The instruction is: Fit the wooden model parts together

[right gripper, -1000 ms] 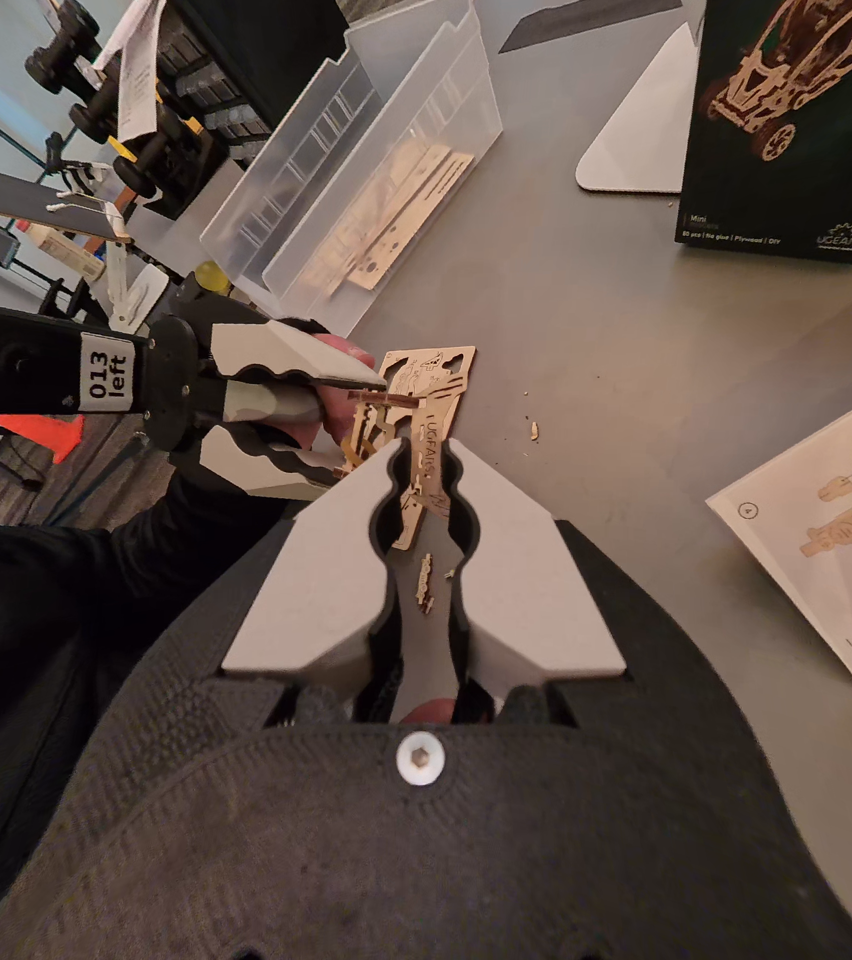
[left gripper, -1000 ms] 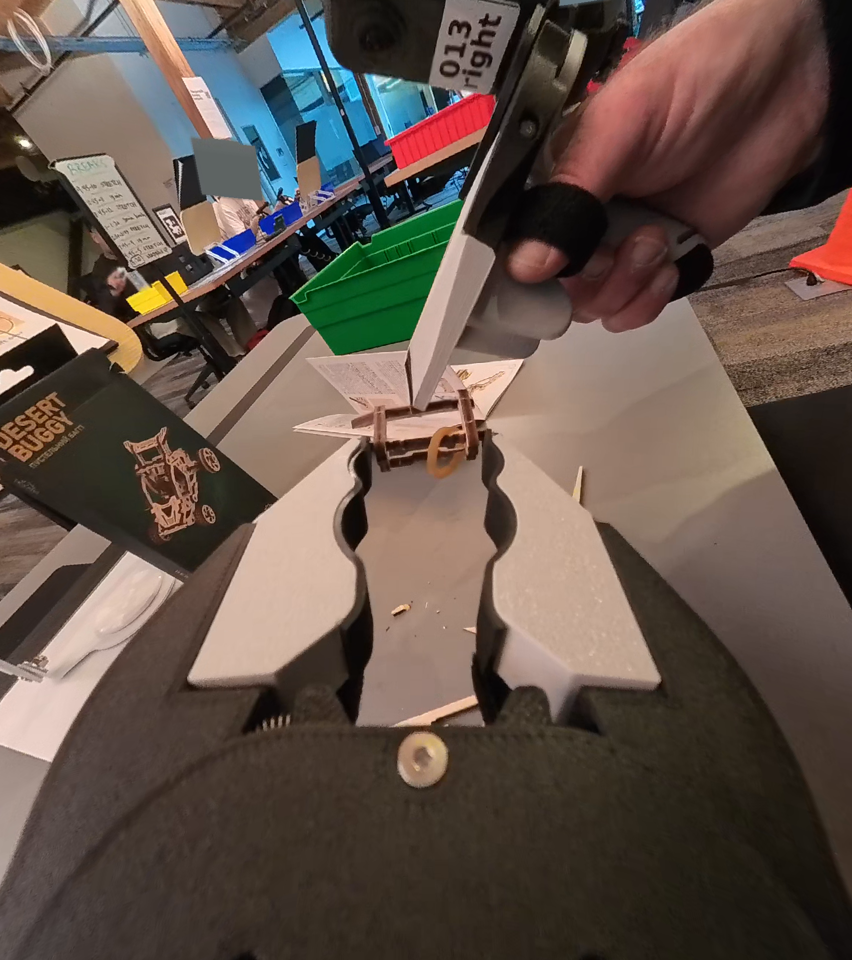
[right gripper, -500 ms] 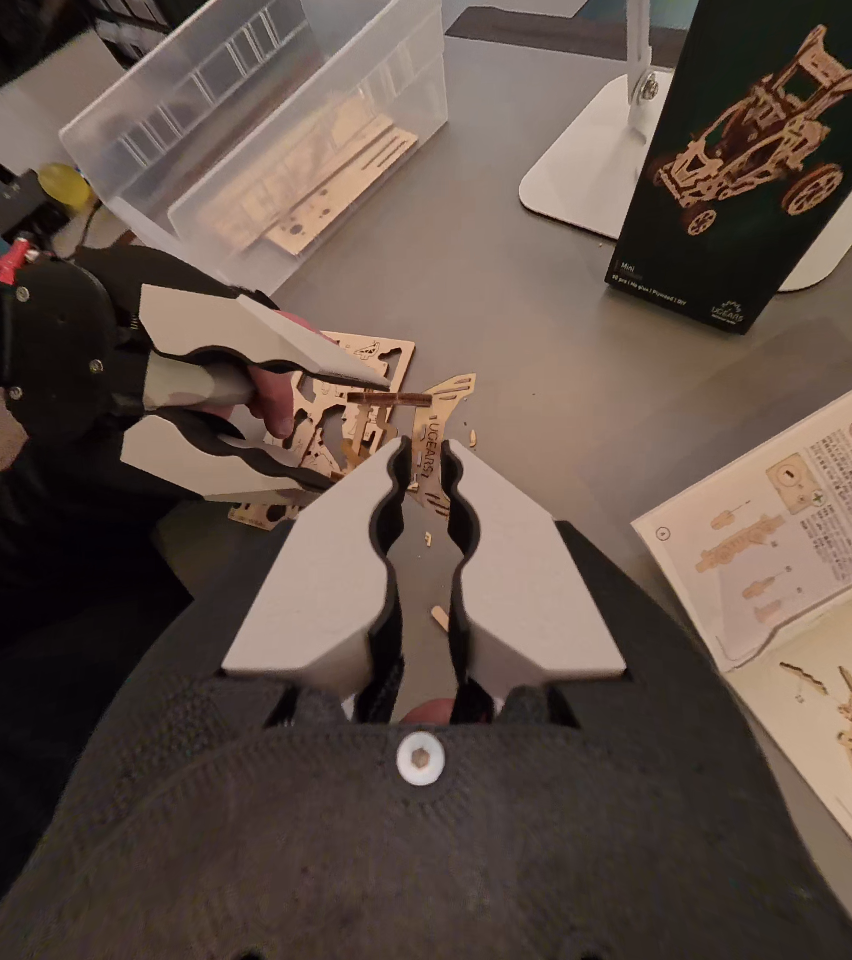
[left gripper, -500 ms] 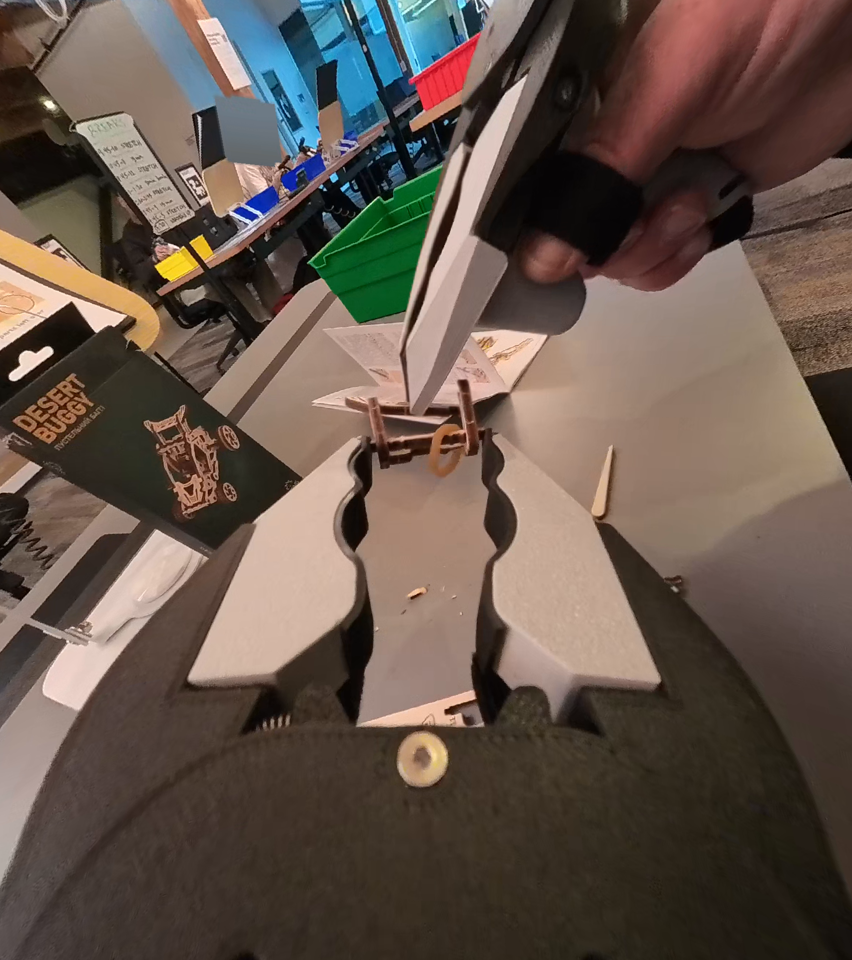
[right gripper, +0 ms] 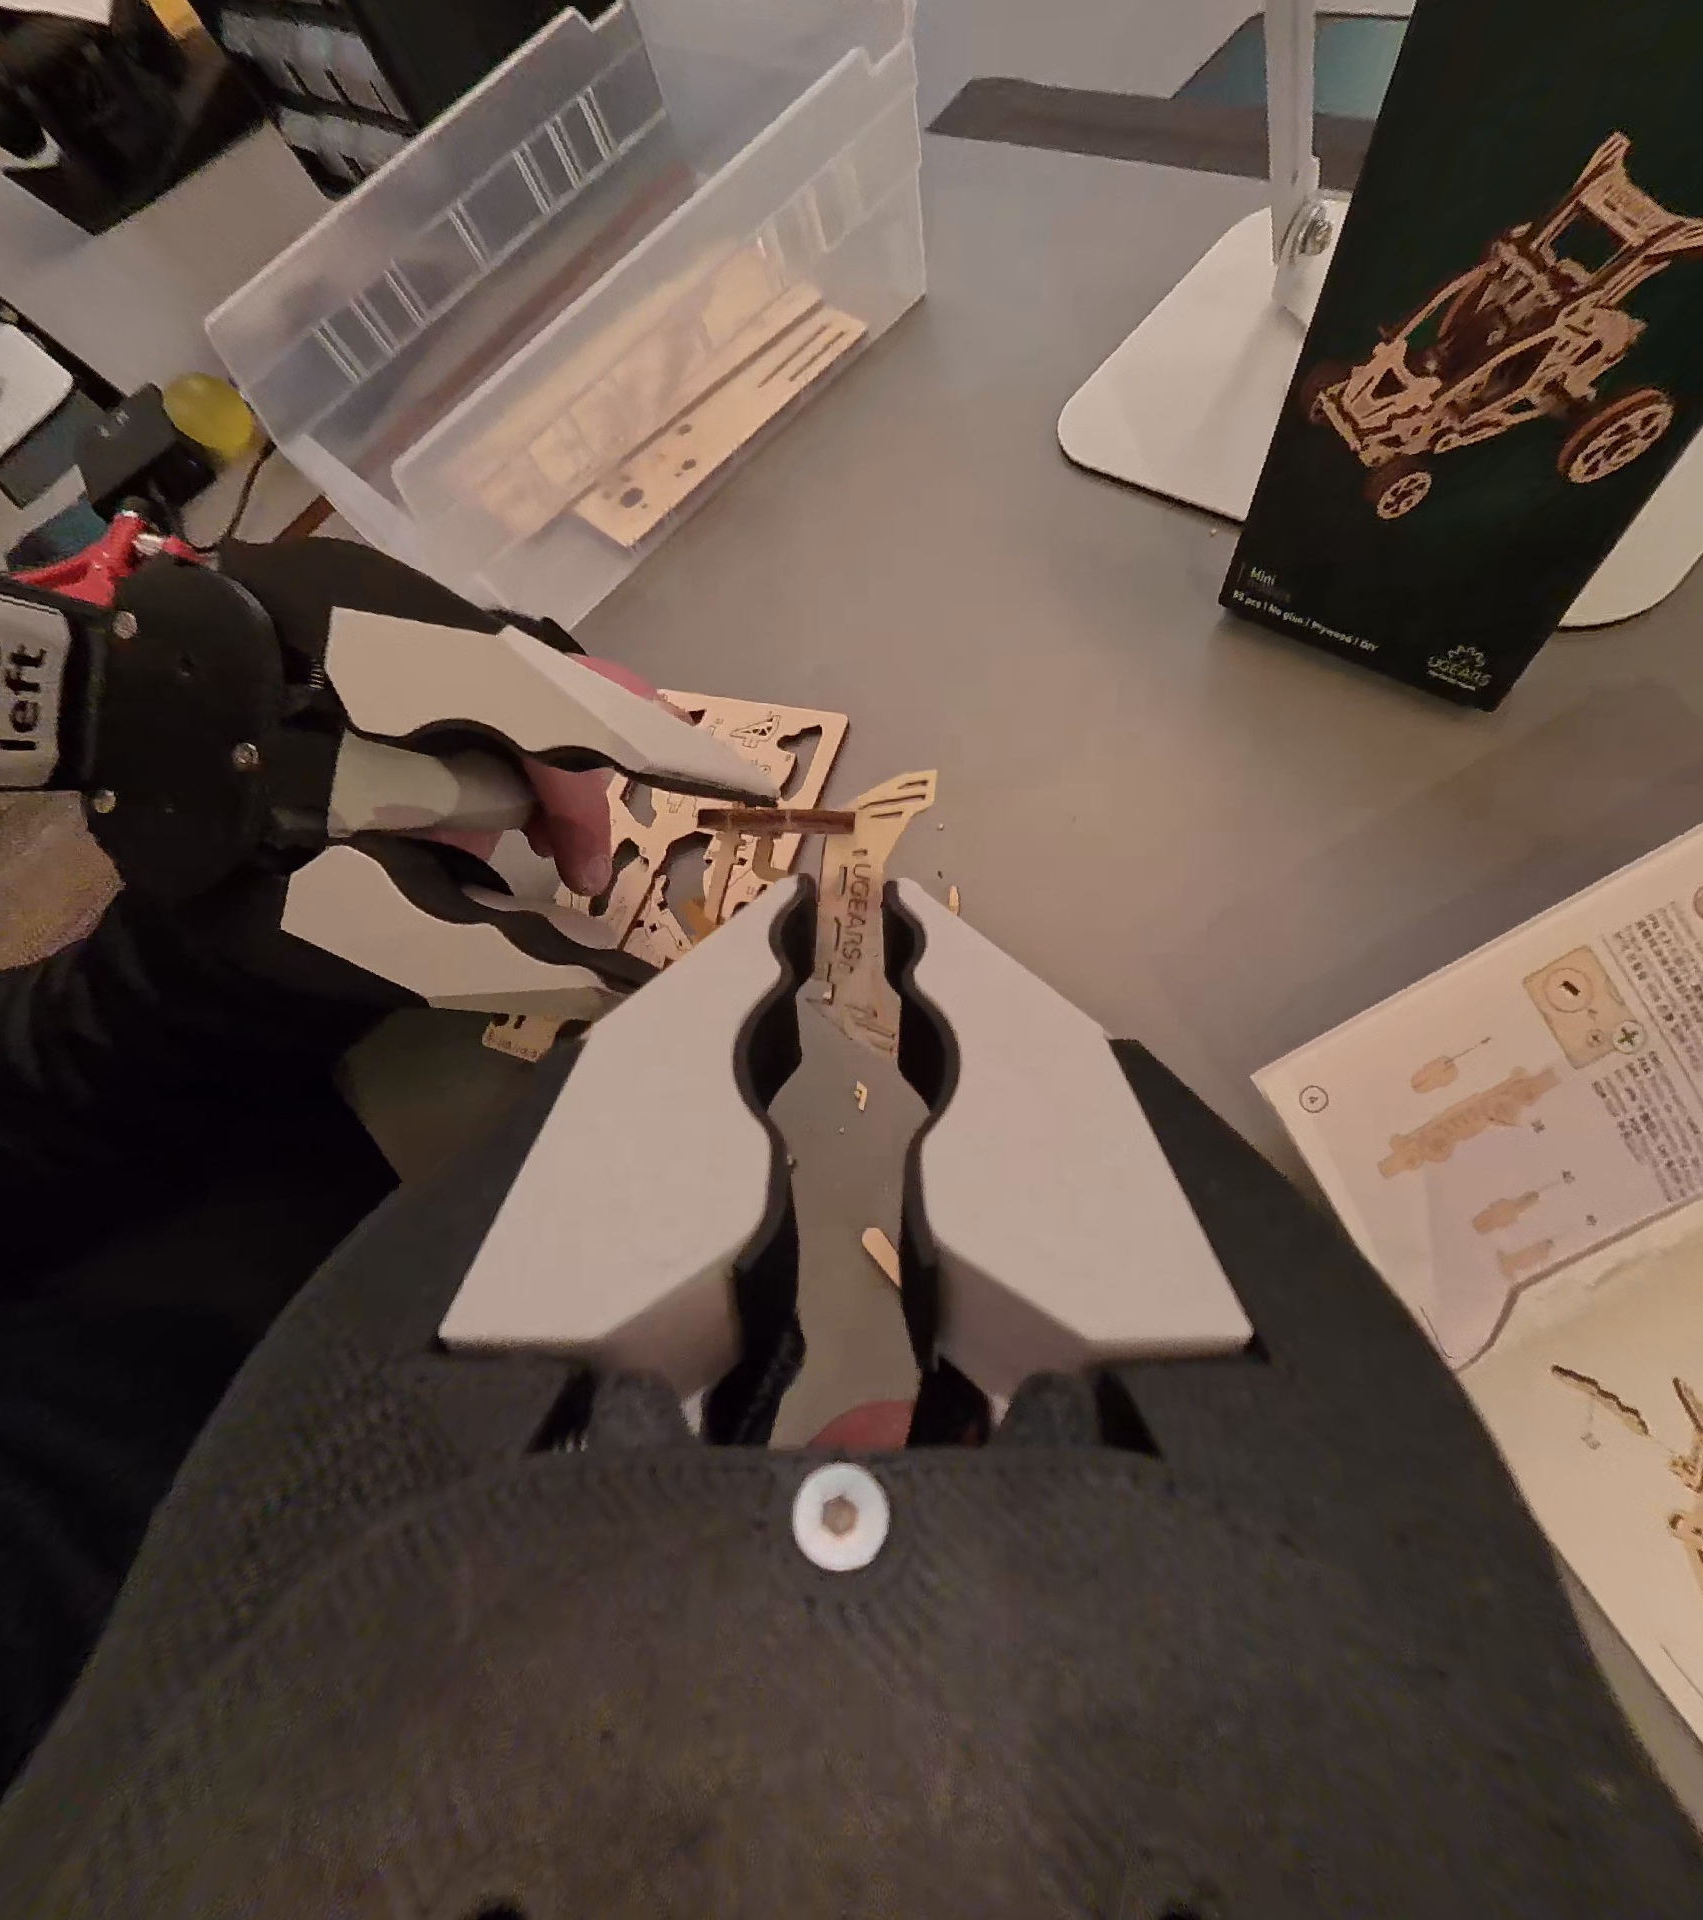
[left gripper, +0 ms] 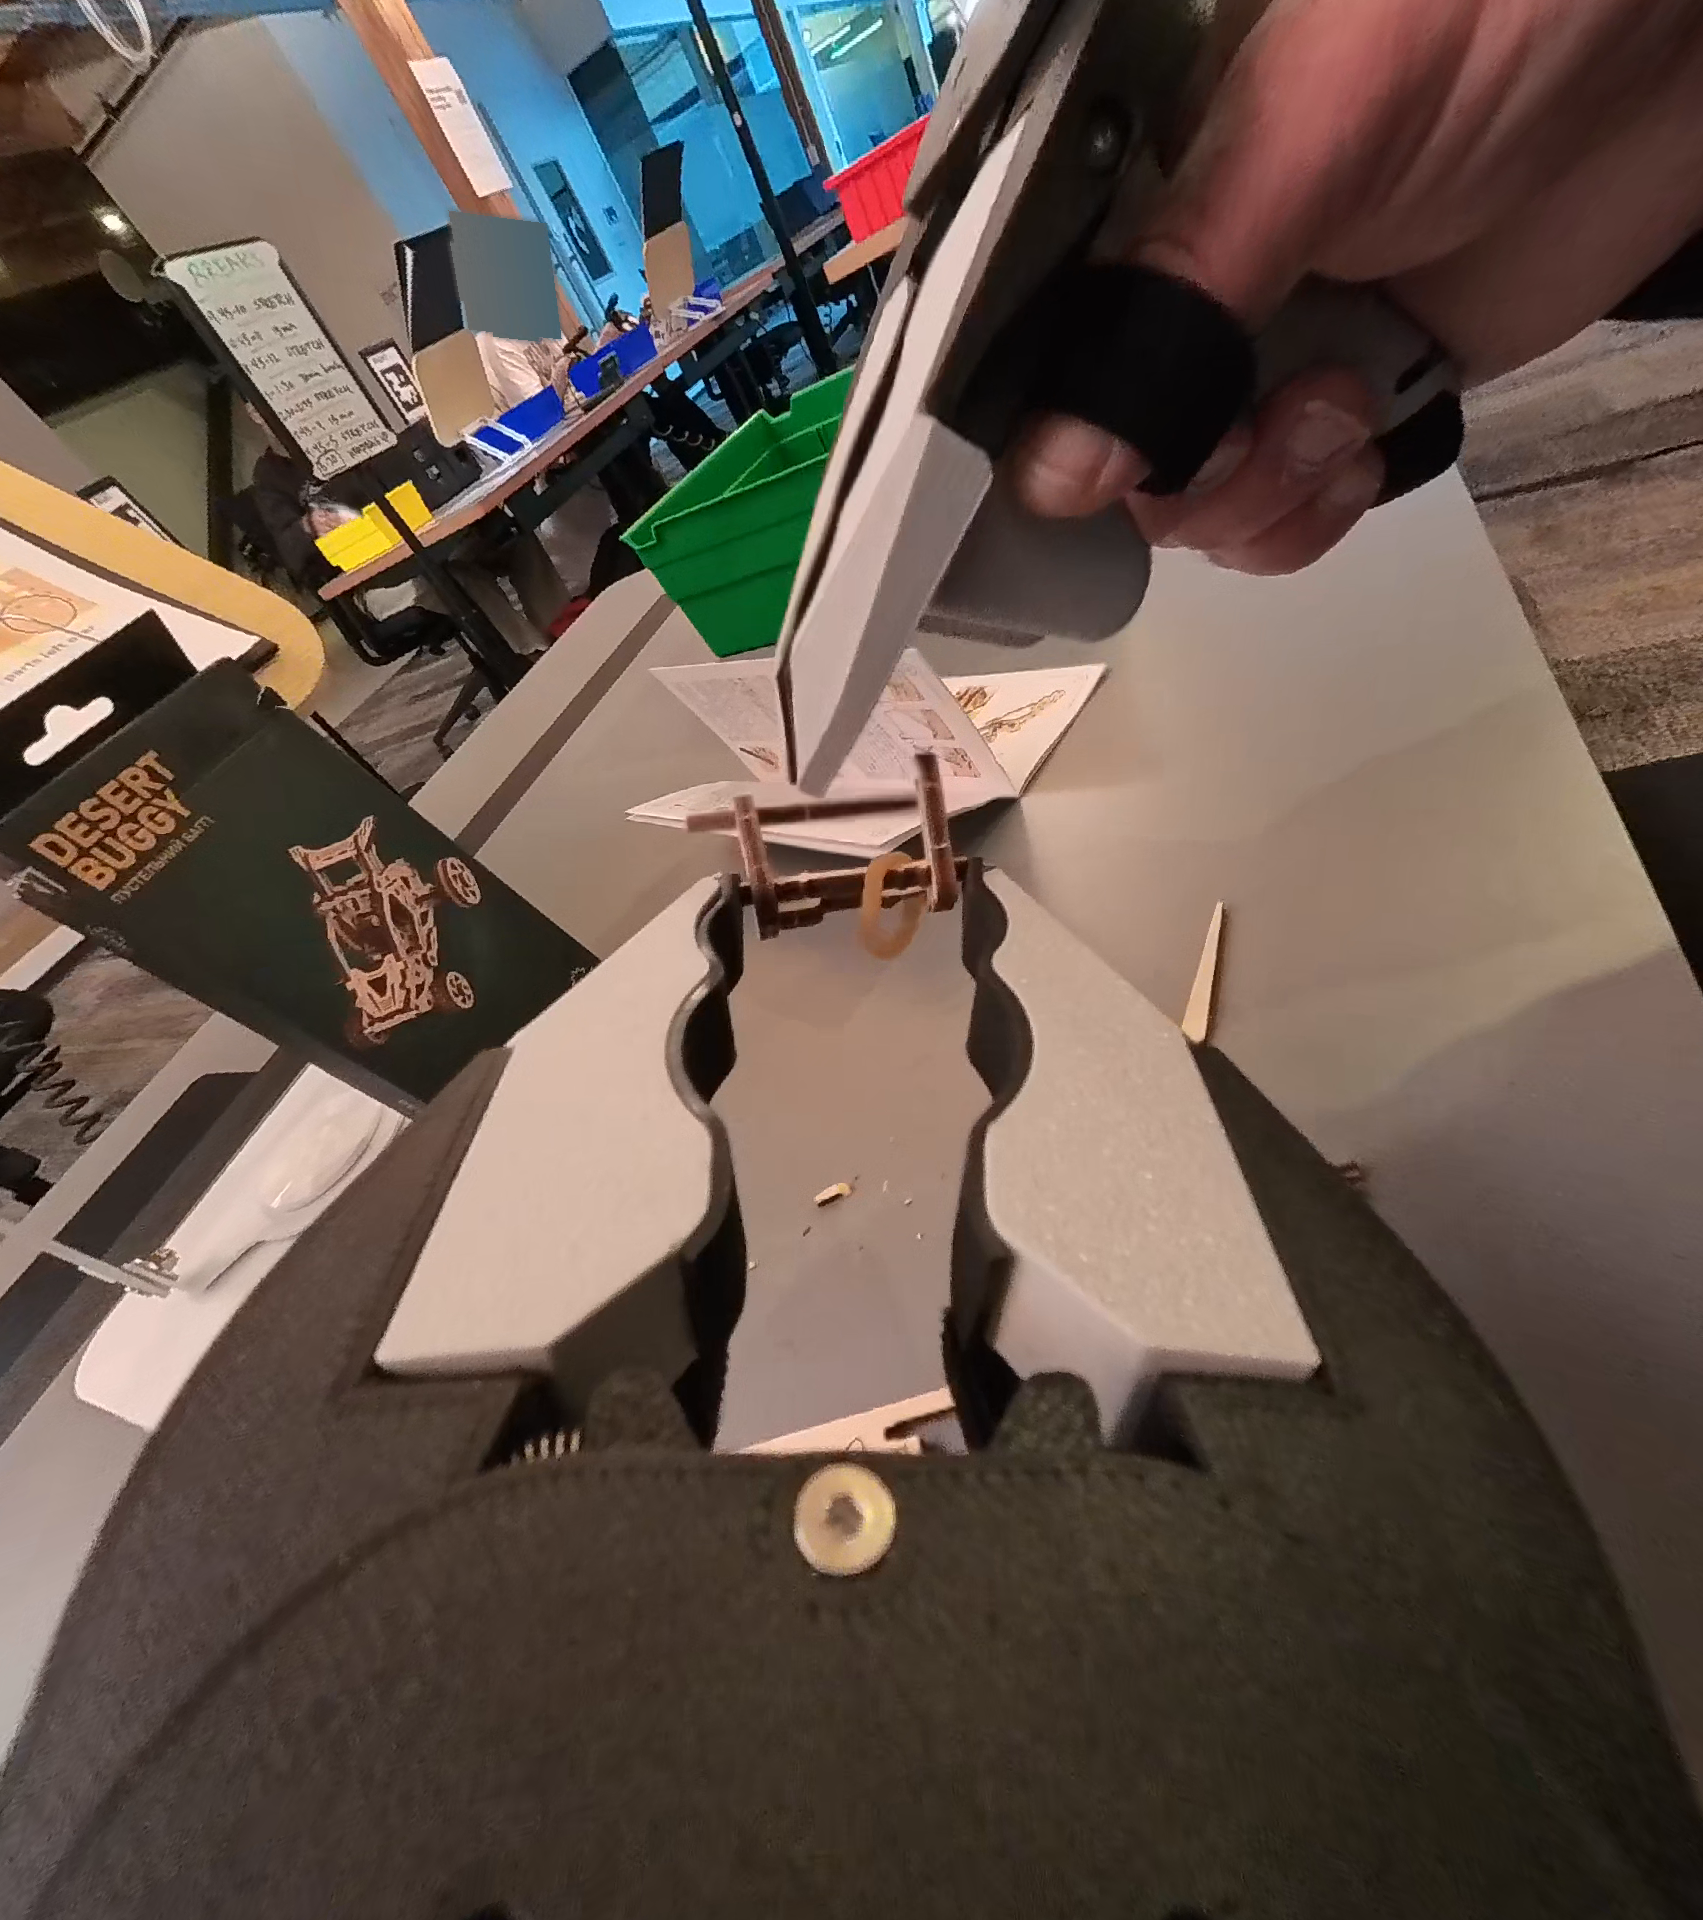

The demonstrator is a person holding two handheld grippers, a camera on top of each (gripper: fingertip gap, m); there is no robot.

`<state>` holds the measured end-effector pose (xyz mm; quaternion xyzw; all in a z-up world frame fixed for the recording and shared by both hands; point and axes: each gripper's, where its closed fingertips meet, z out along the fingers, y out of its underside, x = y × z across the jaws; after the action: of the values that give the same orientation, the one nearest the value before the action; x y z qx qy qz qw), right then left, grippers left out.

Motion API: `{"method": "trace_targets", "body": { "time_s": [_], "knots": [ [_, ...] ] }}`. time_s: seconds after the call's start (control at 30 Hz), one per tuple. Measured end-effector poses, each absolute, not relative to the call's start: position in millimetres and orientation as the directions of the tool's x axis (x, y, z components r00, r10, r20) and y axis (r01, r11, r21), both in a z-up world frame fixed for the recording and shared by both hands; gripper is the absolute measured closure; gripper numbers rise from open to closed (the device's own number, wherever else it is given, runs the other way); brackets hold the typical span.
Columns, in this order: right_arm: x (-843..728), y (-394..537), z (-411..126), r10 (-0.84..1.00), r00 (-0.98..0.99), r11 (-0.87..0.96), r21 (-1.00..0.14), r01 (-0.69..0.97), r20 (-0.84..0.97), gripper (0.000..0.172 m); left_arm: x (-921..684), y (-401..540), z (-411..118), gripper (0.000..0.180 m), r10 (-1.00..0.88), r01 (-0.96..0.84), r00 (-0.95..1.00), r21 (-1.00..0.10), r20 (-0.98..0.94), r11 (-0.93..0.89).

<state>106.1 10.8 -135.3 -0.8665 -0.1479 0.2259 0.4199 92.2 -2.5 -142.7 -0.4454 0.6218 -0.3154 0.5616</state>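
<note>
Left gripper [left gripper: 852,894] is clamped on the small dark wooden sub-assembly [left gripper: 847,883], pads pressing on both ends of its crossbar, held above the surface [left gripper: 1346,831]; two uprights stick up from it and a pale ring [left gripper: 888,920] hangs on the bar. Right gripper [right gripper: 842,904] is clenched on a thin pale wooden part [right gripper: 862,925], held edge-on just above the sub-assembly, its tip at the thin dark rod that spans the uprights. From the right wrist view the flat part sits just beside the rod end [right gripper: 774,821], but whether they touch I can't tell. Risks, as I judge them: the pale part is thin ply and gripped near one end, so any sideways load during insertion could snap it or twist it in the pads. The sub-assembly is held only by its bar ends, so downward push may rotate it or pop the rod out. The ring could slide off. Punched sheet [right gripper: 722,831] and instruction booklet [left gripper: 930,717] lie right underneath, so a dropped piece could get lost among them.
</note>
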Motion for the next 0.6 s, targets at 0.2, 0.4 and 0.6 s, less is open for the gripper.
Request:
{"method": "trace_targets", "body": {
  "time_s": [0.2,0.4,0.6],
  "knots": [
    [115.2,8.2,-119.6,0.464,0.808,-0.583,-0.812,-0.03,-0.363,0.155,89.1,-2.5,-132.8,0.14,-0.933,-0.132,0.029,-0.926,-0.36,0.353],
    [110.6,-4.1,-120.6,0.535,0.51,-0.685,-0.699,-0.205,-0.674,0.148,80.1,-15.4,-110.3,0.14,-0.964,0.033,-0.057,-0.965,-0.261,0.26],
    [88.5,-20.0,-103.8,0.604,0.167,-0.73,-0.625,-0.277,-0.779,0.157,77.9,-20.5,-107.5,0.14,-0.968,0.069,-0.115,-0.974,-0.222,0.215]
  ]
}}
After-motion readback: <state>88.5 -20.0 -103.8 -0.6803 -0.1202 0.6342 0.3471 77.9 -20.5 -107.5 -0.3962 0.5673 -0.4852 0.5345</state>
